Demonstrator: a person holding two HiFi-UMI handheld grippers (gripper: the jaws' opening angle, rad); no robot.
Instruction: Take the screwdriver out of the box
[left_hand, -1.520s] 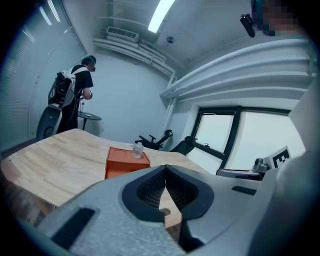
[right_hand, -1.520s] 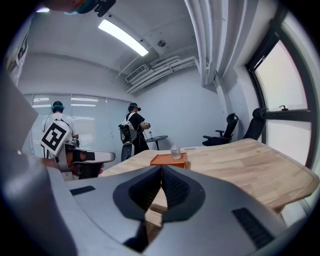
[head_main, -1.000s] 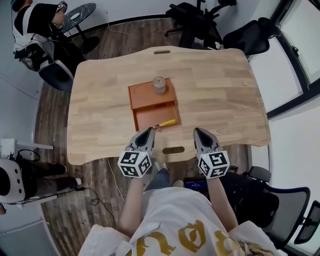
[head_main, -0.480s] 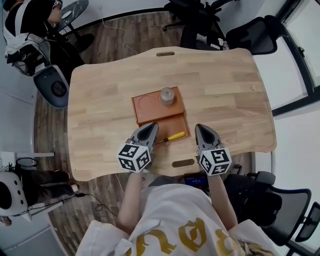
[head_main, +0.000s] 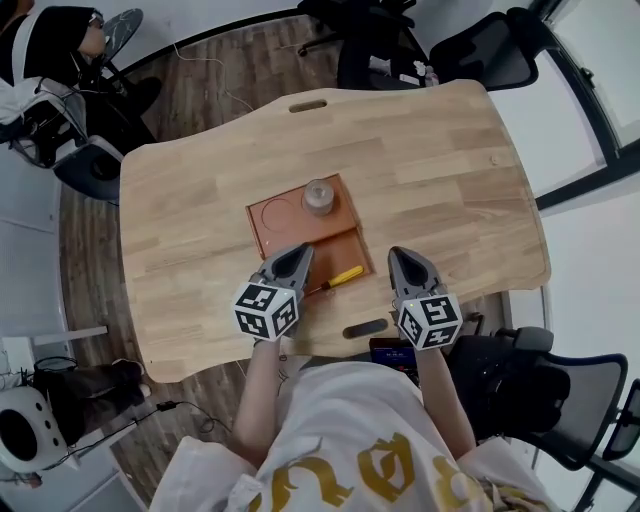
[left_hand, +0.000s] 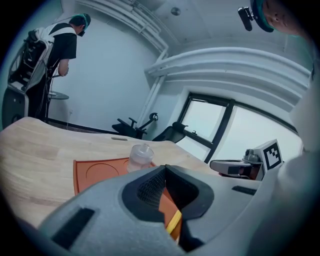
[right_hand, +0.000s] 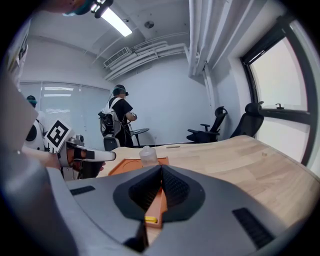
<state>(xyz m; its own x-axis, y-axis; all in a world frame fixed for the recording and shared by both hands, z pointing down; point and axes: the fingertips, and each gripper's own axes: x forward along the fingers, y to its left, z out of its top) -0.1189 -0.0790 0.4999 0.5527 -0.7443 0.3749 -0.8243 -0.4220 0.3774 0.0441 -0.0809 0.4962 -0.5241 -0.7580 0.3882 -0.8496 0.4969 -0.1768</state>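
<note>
An orange box (head_main: 280, 215) lies mid-table with a flat lid part behind and an open compartment in front. A clear jar (head_main: 318, 196) stands on the lid part. The yellow-handled screwdriver (head_main: 346, 275) lies along the compartment's near edge, its dark shaft pointing at my left gripper. My left gripper (head_main: 302, 250) hovers at the box's near left, shut and empty. My right gripper (head_main: 397, 253) is just right of the box, shut and empty too. In the left gripper view the jar (left_hand: 141, 156), box (left_hand: 95, 172) and screwdriver (left_hand: 174, 221) show beyond the closed jaws.
The wooden table (head_main: 440, 170) has a slot (head_main: 365, 328) near my body and another slot (head_main: 307, 104) at the far edge. Black office chairs (head_main: 480, 55) stand behind the table. A person (head_main: 60, 50) is at the far left.
Both grippers have moved forward over the table's near edge up to the box, one on each side of its front. Their jaws stayed shut. The screwdriver has not moved.
</note>
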